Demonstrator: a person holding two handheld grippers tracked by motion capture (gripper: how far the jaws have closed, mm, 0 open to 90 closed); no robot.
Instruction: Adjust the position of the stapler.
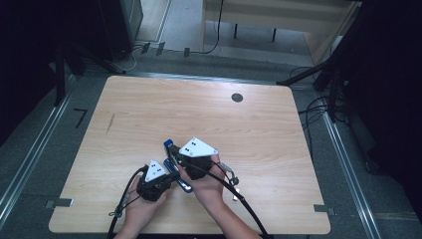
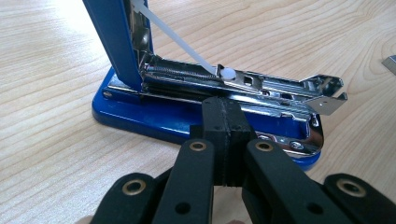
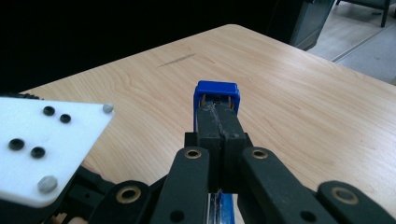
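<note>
Lying flat, stapler (image 2: 201, 109) base; blue lid (image 3: 216, 97) raised upright.

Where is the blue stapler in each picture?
High view: the stapler lies low in the middle, between the two hands, partly hidden by them.
Left gripper view: it fills the middle, lid raised, metal tray showing, just past the shut left tongs.
Right gripper view: its blue lid end sits at centre, just beyond the shut right tongs.
Shared landmark: the wooden table.

Grey floor (image 1: 348, 164), dark surroundings, pale desk (image 1: 278, 15) behind.
</note>
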